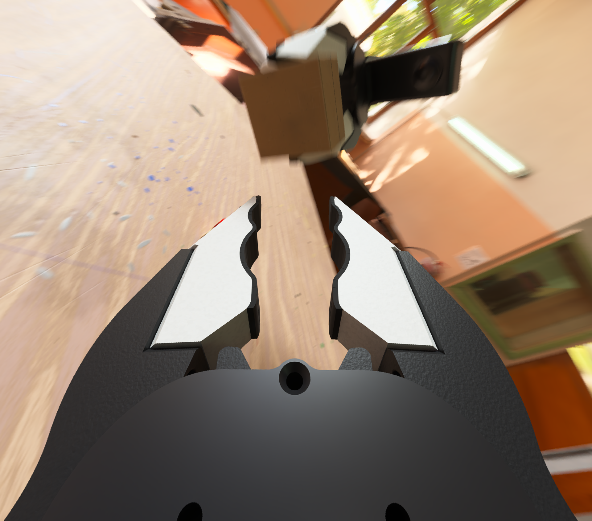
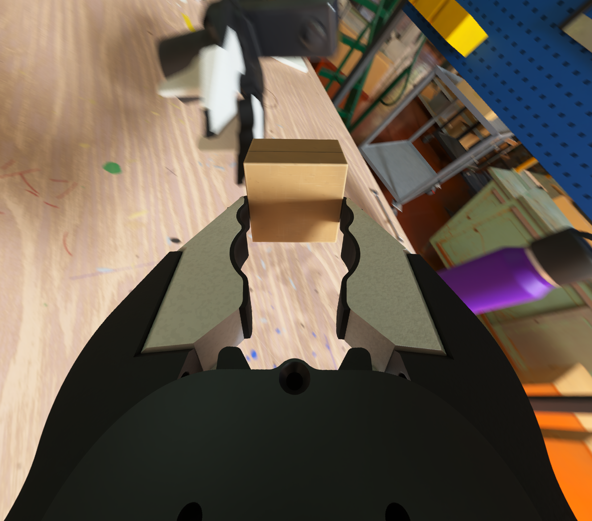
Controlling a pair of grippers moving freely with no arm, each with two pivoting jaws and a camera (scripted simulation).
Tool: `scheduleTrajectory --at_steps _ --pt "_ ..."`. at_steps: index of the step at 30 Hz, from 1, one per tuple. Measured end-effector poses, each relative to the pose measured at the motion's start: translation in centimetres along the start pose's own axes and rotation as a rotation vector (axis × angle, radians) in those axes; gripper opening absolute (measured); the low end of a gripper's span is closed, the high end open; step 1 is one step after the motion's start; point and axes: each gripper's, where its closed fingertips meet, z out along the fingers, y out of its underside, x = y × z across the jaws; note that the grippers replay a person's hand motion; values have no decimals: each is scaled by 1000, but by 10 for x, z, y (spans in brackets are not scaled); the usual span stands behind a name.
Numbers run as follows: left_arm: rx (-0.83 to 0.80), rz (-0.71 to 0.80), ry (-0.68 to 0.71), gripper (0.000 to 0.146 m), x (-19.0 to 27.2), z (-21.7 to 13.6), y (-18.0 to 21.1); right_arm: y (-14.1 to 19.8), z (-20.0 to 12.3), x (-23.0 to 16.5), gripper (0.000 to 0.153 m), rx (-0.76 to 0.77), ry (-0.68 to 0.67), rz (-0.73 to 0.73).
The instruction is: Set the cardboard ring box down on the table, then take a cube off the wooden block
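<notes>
Centrally in the right wrist view, the right gripper (image 2: 294, 211) is clamping the cardboard ring box (image 2: 294, 195) between its fingertips above the table (image 2: 96, 121). Low in the left wrist view, the left gripper (image 1: 294, 201) is hanging part-open, holding nothing.

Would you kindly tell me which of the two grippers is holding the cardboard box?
The right gripper: its grey fingertips clamp the tan cardboard ring box above the wooden table. The left gripper is open and holds nothing.
</notes>
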Motion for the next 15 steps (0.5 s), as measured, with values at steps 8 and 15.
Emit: scheduleTrajectory --at_steps 8,15 --pt "-28 226 -489 45 -8 -45 78 90 -120 155 57 -467 253 118" --pt "22 236 -529 45 4 -48 115 255 -112 210 57 -898 34 421"
